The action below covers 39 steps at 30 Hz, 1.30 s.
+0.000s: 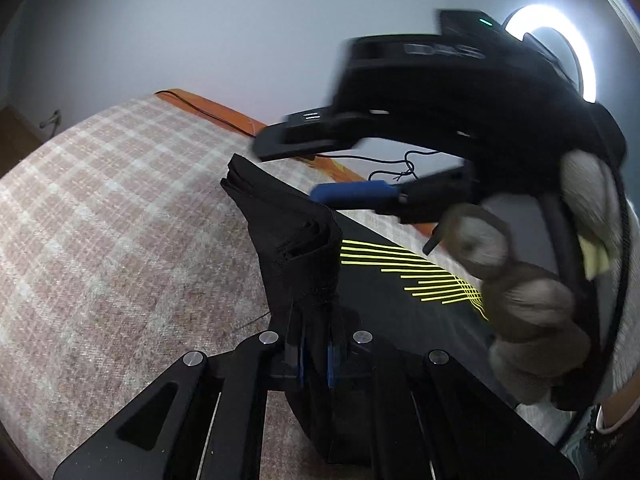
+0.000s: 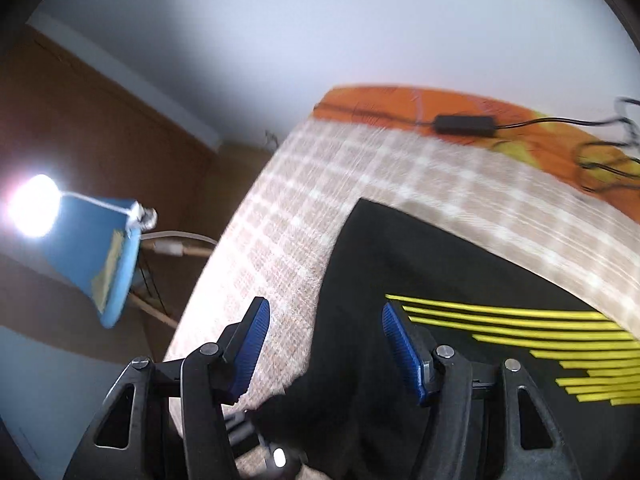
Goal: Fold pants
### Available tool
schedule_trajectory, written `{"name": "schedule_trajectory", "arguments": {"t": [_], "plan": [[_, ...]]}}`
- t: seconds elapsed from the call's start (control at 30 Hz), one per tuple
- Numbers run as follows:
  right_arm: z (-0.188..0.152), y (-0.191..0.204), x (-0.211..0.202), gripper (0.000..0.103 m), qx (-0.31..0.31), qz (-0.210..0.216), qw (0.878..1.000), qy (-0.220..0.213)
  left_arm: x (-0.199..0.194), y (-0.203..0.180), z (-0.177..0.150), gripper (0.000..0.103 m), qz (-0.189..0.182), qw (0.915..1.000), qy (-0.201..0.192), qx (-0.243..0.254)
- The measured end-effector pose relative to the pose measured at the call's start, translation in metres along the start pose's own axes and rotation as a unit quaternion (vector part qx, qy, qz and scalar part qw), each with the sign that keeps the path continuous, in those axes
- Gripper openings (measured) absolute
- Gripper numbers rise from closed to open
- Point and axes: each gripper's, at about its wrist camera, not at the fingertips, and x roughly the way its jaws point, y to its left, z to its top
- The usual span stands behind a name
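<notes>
On checked blanket (image 1: 120, 208), pants (image 1: 288, 232), white wall (image 1: 200, 20)

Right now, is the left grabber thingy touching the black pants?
Touching. The left wrist view shows the left hand-held gripper shut on a bunched, lifted fold of the black pants, with cloth pinched between its blue pads.

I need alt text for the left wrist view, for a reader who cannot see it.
The left gripper, shut, pinches a raised fold of black pants with yellow stripes above a plaid blanket. The right gripper, held in a gloved hand, hovers open beyond it.
</notes>
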Motion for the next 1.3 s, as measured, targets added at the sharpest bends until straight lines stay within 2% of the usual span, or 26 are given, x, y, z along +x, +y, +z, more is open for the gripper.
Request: {"name": "schedule_trajectory", "arguments": {"t": [0.17,0.23,0.27,0.3,0.33,0.43,0.47,0.63,0.83,1.07,1.3], "plan": [[0.011,0.015,0.036,0.061,-0.038,-0.045,0.997,0.048,0.000,0.000,0.000,0.005,0.000,1.0000,0.001,0.008],[0.011,0.016,0.046,0.057,-0.051,-0.065,0.994,0.067,0.000,0.001,0.000,0.005,0.000,1.0000,0.002,0.008],[0.010,0.015,0.050,0.049,-0.056,-0.079,0.993,0.074,0.000,0.001,-0.001,0.005,0.000,1.0000,0.003,0.009],[0.008,0.013,0.054,0.036,-0.057,-0.090,0.991,0.079,0.000,0.002,-0.002,0.005,0.000,0.9999,0.003,0.010],[0.007,0.010,0.056,0.032,-0.053,-0.092,0.991,0.081,0.000,0.002,-0.002,0.005,-0.001,0.9999,0.004,0.011],[0.001,-0.001,0.048,0.006,-0.040,-0.077,0.995,0.058,0.000,-0.002,-0.001,0.004,-0.006,0.9999,0.005,0.015],[0.000,-0.003,0.043,0.003,-0.040,-0.075,0.995,0.050,0.000,-0.004,-0.001,0.004,-0.008,0.9998,0.005,0.017],[-0.012,-0.021,0.006,0.002,-0.014,-0.054,0.998,-0.007,0.001,-0.024,-0.003,0.004,-0.026,0.9993,0.004,0.025],[-0.026,-0.044,-0.034,0.001,0.012,-0.049,0.997,-0.052,0.008,-0.055,-0.010,0.004,-0.062,0.9972,0.015,0.040],[-0.056,-0.093,-0.091,0.001,0.058,-0.047,0.993,-0.094,0.026,-0.104,-0.021,0.004,-0.103,0.9919,0.029,0.068],[-0.103,-0.160,-0.143,0.001,0.122,-0.038,0.983,-0.134,0.056,-0.158,-0.051,0.004,-0.145,0.9818,0.069,0.102]]}}
